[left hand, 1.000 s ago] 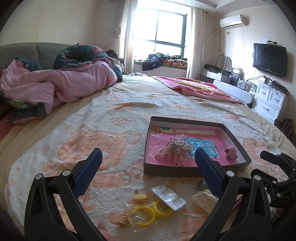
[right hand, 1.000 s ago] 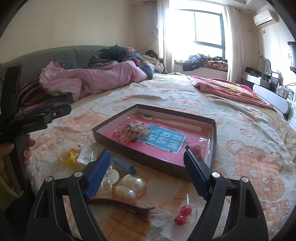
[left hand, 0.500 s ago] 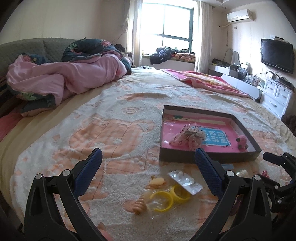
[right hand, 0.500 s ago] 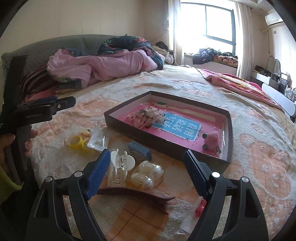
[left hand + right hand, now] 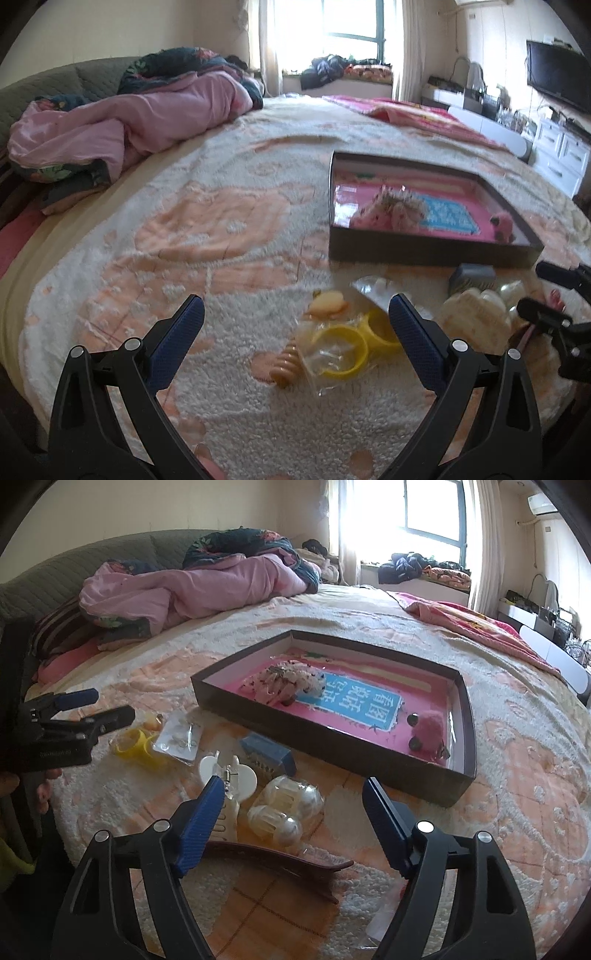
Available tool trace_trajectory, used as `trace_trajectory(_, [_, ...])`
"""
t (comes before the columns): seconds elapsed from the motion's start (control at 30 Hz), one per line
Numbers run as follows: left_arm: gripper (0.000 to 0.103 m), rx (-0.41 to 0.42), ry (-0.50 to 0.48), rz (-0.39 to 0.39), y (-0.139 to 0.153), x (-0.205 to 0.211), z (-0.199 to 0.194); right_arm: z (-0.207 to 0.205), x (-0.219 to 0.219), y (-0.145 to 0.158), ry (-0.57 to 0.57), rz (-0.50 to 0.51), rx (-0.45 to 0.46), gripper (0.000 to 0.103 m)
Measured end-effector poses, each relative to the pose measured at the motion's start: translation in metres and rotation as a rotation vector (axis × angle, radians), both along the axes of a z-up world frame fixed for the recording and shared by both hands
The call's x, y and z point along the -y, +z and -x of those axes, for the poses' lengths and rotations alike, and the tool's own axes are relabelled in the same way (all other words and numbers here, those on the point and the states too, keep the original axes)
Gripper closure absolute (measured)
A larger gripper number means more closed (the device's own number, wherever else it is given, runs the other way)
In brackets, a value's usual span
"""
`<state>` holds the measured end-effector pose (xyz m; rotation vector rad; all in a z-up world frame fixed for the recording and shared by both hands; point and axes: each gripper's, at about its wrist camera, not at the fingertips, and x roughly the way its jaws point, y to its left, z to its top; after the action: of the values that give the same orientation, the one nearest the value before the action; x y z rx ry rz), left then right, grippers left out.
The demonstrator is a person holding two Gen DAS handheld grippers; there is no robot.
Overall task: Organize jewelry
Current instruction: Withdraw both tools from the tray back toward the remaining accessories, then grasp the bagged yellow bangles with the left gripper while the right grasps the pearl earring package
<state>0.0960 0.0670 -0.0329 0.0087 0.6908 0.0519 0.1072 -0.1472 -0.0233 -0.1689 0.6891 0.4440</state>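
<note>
A dark shallow box [image 5: 325,746] with a pink floor lies on the bed and holds a spotted bow [image 5: 288,681] and a pink fuzzy piece [image 5: 428,729]. My right gripper [image 5: 293,784] hovers low over two clear pearly clips [image 5: 284,808]. Its jaws are closing and do not touch them. A white claw clip [image 5: 229,775], a blue comb clip [image 5: 267,753] and a long brown clip [image 5: 273,860] lie close by. My left gripper [image 5: 295,306] stands open above bagged yellow bangles [image 5: 340,350] and an orange spiral tie [image 5: 286,363].
A card of earrings [image 5: 179,736] rests beside the bangles. A pink quilt [image 5: 129,118] is heaped at the far left of the bed, a pink blanket [image 5: 406,110] at the far right. White drawers [image 5: 561,158] and a TV [image 5: 557,74] line the right wall.
Both grippers have sunk toward the bedspread and tipped downward, so the loose pieces sit larger and higher in view. The right jaws have narrowed slightly.
</note>
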Motion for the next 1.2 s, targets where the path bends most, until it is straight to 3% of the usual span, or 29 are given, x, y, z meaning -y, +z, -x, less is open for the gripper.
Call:
trace_trajectory(0.3, [0.012,-0.048,0.004,0.035,-0.009,-0.006,-0.003,-0.005,-0.004,-0.010,-0.011,0.033,-0.022,0.038])
trace_trajectory(0.67, [0.046,-0.119,-0.028,0.098,-0.021,-0.007,-0.009,-0.015,-0.006,-0.016,-0.013,0.022,-0.076,0.058])
trace_trajectory(0.83, [0.055,-0.149,-0.068,0.171,-0.023,-0.006,-0.010,-0.016,-0.007,-0.016,-0.006,0.016,-0.085,0.059])
trace_trajectory(1.0, [0.057,-0.179,-0.090,0.237,-0.024,-0.006,-0.010,-0.013,-0.007,-0.016,-0.002,0.014,-0.075,0.060])
trace_trajectory(1.2, [0.074,-0.171,-0.103,0.264,-0.019,-0.003,-0.001,-0.011,-0.005,-0.015,-0.001,0.002,-0.073,0.060])
